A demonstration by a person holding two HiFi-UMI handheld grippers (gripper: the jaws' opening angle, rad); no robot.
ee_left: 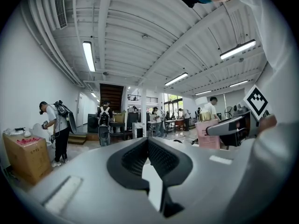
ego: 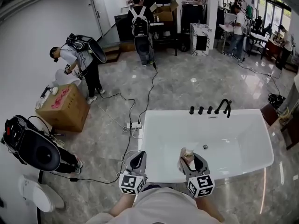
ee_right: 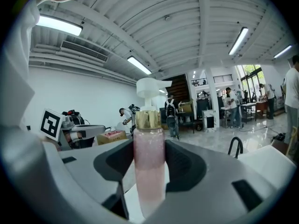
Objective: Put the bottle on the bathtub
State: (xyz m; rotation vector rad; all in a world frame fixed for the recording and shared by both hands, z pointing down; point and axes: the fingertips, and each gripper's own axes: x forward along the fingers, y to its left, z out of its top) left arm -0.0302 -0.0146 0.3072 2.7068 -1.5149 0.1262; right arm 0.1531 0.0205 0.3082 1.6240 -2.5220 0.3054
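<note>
**Bottle held over the tub**

Your right tongs [ee_right: 150,169] grip the pink bottle [ee_right: 149,143] upright, over the tub [ego: 247,113], near its front rim. Your left tongs [ee_left: 148,146] are closed and empty. Next, lower the bottle gently onto the flat rim, then let go.

On the white rectangular bathtub [ego: 143,146], side rims stood unobstructed; a black curved faucet [ego: 228,108] and three black knobs [ego: 200,110] occupied the far rim.

Grey left gripper [ego: 137,157] and right gripper [ego: 189,158] have black-lined fingers [ee_left: 163,161] and black-and-white marker cubes [ego: 131,183].
</note>
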